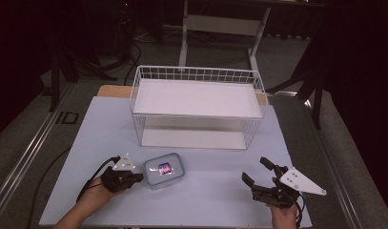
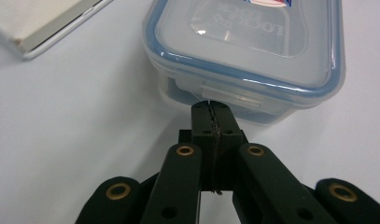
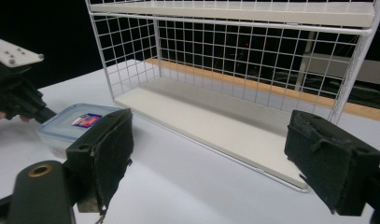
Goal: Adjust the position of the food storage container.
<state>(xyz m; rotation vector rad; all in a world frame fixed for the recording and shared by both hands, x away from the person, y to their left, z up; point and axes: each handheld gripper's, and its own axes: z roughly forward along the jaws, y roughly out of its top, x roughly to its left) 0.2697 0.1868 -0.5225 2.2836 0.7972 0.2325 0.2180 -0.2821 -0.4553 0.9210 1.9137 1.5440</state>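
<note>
A clear plastic box [image 1: 164, 170] with a blue-rimmed lid and a small sticker lies on the pale table [image 1: 206, 200], in front of the rack. My left gripper [image 1: 139, 177] is at the box's left side. In the left gripper view its jaws are shut [image 2: 210, 107] with nothing between them, and their tips sit right at the box's [image 2: 243, 42] side latch flap [image 2: 229, 93]. My right gripper [image 1: 255, 170] rests at the front right with its jaws wide open and empty. In the right gripper view its pads [image 3: 103, 149] frame the rack, with the box [image 3: 75, 123] at left.
A white wire rack [image 1: 196, 102] with an upper and a lower shelf stands at the middle back of the table; its open front faces me [image 3: 234, 93]. The left hand and gripper [image 3: 17, 100] show beyond the box. Dark floor and desk legs lie behind.
</note>
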